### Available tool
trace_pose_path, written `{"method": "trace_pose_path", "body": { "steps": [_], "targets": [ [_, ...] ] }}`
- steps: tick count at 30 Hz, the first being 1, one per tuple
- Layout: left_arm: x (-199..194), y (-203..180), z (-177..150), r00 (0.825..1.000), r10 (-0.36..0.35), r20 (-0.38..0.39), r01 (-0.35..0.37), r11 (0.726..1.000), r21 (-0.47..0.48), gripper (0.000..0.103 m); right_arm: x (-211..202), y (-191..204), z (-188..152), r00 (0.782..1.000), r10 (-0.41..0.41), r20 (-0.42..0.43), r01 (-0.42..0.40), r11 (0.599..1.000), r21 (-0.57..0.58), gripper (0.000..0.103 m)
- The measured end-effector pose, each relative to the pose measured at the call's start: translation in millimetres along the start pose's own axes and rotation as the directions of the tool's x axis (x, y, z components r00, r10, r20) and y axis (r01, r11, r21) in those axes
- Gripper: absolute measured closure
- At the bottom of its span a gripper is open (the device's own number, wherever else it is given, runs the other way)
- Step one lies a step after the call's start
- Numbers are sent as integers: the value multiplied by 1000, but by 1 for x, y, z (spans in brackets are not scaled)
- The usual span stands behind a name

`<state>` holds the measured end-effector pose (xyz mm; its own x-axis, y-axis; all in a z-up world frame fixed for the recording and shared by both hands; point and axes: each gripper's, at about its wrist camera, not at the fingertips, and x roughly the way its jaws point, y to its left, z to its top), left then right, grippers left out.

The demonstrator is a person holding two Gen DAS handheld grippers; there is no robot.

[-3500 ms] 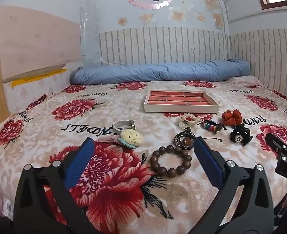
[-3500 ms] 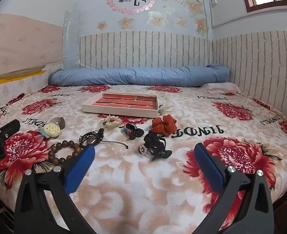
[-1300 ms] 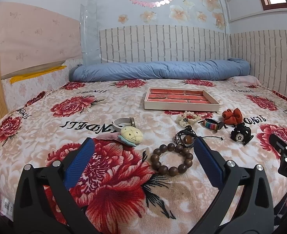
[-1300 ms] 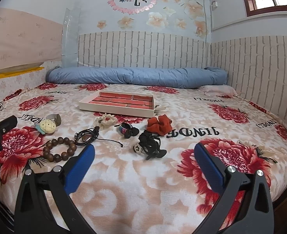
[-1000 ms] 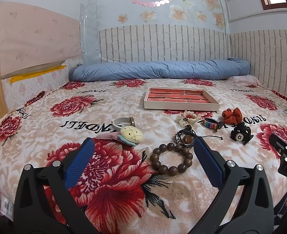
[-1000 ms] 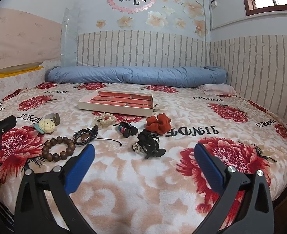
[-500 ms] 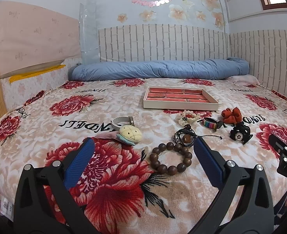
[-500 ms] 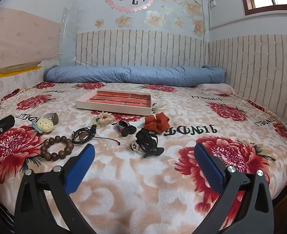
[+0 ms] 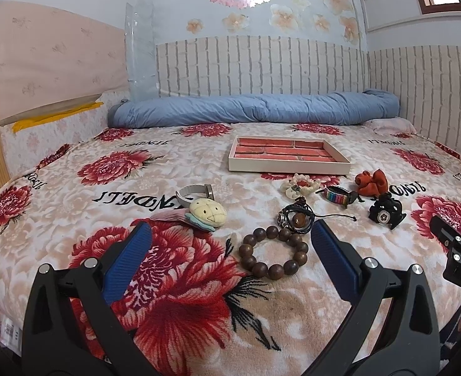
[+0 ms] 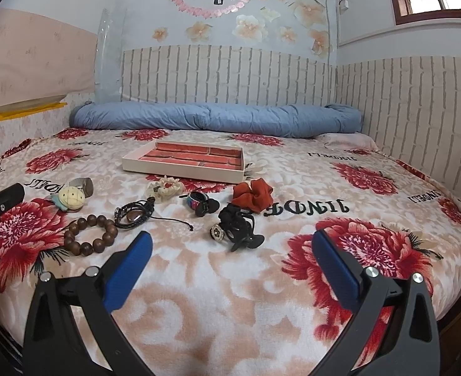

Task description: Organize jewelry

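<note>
Jewelry laid out on a floral blanket [image 9: 174,285], both grippers wide open and empty.

A rolled blue quilt [image 9: 252,109] lies along the far wall; nearer sits the shallow tray [image 9: 288,166] with a red brick-pattern lining, nothing in it; before it lie a red scrunchie [image 10: 253,195], a black hair clip [image 10: 238,227], a wooden bead bracelet [image 9: 272,252], a black cord necklace [image 9: 296,217], a cream plush clip [image 9: 207,211], a grey watch band [image 9: 193,192], a cream scrunchie [image 9: 299,185] and a rainbow band [image 9: 337,195]; the left gripper [image 9: 230,247] hovers just before the bead bracelet; the right gripper [image 10: 232,250] hangs near the black hair clip.
</note>
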<state>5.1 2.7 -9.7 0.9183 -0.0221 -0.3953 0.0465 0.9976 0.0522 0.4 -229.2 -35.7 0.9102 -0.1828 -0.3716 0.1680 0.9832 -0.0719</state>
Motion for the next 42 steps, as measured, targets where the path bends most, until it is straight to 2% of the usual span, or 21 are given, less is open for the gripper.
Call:
{"method": "trace_pose_path", "body": {
  "steps": [16,33,42],
  "targets": [
    [13,0,-2,999,-33,-41,33,999,1,5,10,5,-4,1000,-6,-24,6,1000,11,4],
    [41,3,-11,993,-56,-103,56,998,-1,5,33,13,-18,995,-12,-97,11,1000,-12,4],
    [57,3,-14,987,-80,-139,80,997,-4,5,45,2,-19,992,-23,-121,21,1000,-16,4]
  ]
}}
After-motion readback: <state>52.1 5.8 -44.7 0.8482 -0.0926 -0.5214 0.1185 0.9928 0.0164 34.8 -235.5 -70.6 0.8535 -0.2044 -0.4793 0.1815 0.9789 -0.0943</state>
